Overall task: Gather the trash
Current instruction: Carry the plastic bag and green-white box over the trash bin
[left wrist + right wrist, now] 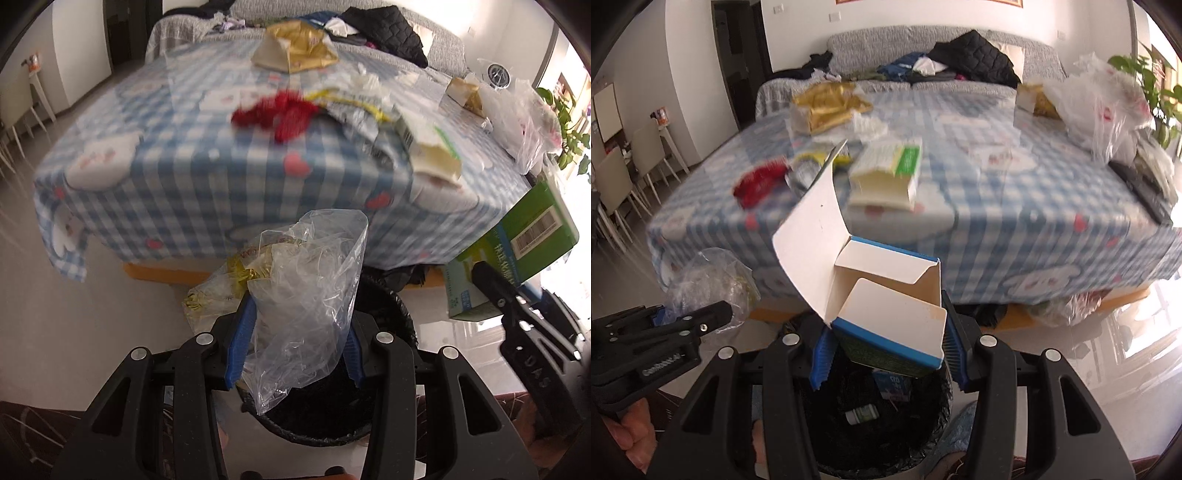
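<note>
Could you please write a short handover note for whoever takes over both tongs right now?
Left tongs: shut on a clear plastic bag, held over the black bin.
Right tongs: shut on an open green carton, also above the bin.
Done: a small bottle and a blue packet lie in the bin.
Left: release both, then clear the table: red scrap, gold bag, white-green box, white bag.

L gripper [301,332] gripping plastic bag [310,295], over bin [388,306]
</note>
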